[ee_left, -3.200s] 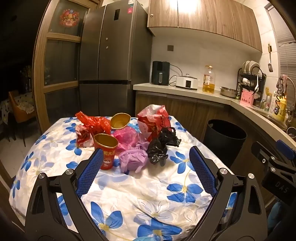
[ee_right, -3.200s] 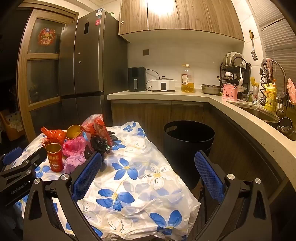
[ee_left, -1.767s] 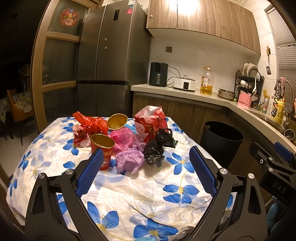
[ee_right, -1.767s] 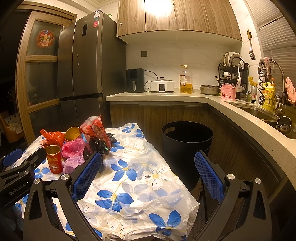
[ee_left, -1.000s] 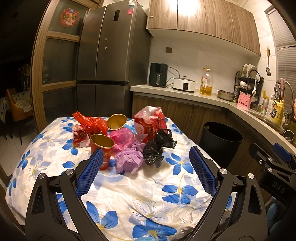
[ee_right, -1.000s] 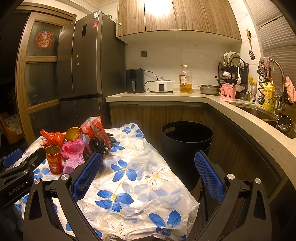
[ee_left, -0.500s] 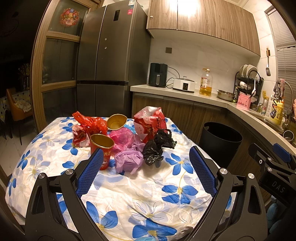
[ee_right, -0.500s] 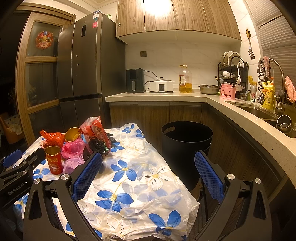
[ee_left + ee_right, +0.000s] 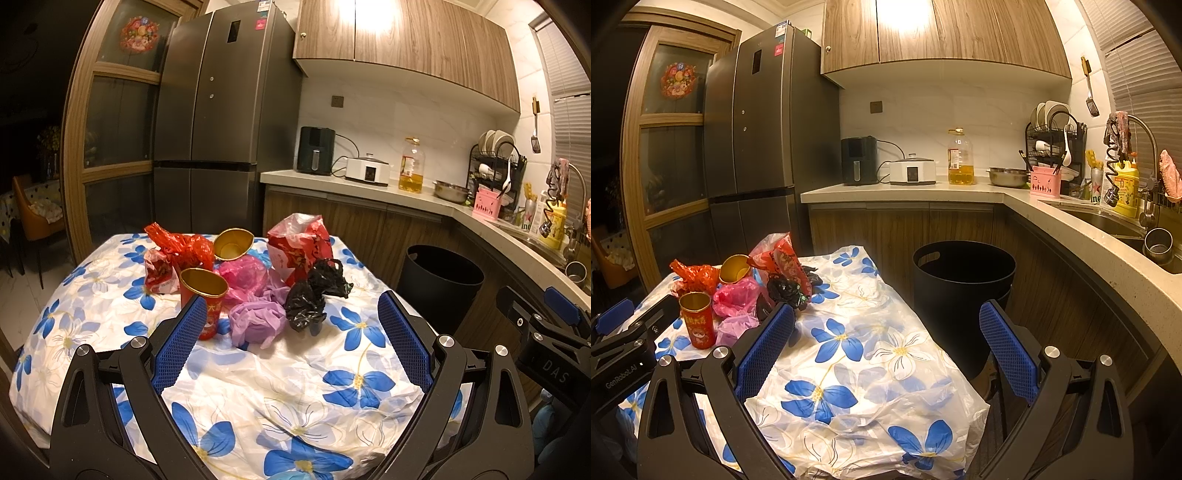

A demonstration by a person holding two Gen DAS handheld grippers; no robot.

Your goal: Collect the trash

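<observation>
A heap of trash lies mid-table on the flowered cloth (image 9: 229,373): a red paper cup (image 9: 204,295), a gold cup (image 9: 232,244) tipped behind it, a purple bag (image 9: 256,322), black bags (image 9: 312,295), a pink bag (image 9: 242,275), crumpled red bags (image 9: 177,247) and a red-and-white bag (image 9: 297,249). My left gripper (image 9: 291,339) hovers open in front of the heap, nothing between its fingers. My right gripper (image 9: 884,350) is open over the table's right side, facing the black bin (image 9: 964,291). The same red cup (image 9: 697,319) shows at left there.
The black bin (image 9: 441,284) stands on the floor between table and counter (image 9: 1071,229). A fridge (image 9: 221,122) rises behind the table. The counter carries an air fryer (image 9: 858,160), a cooker, an oil bottle (image 9: 960,158), a bowl and a dish rack. A sink sits at right.
Both views have drifted back slightly over three seconds. Both grippers stay open, and the trash has not moved.
</observation>
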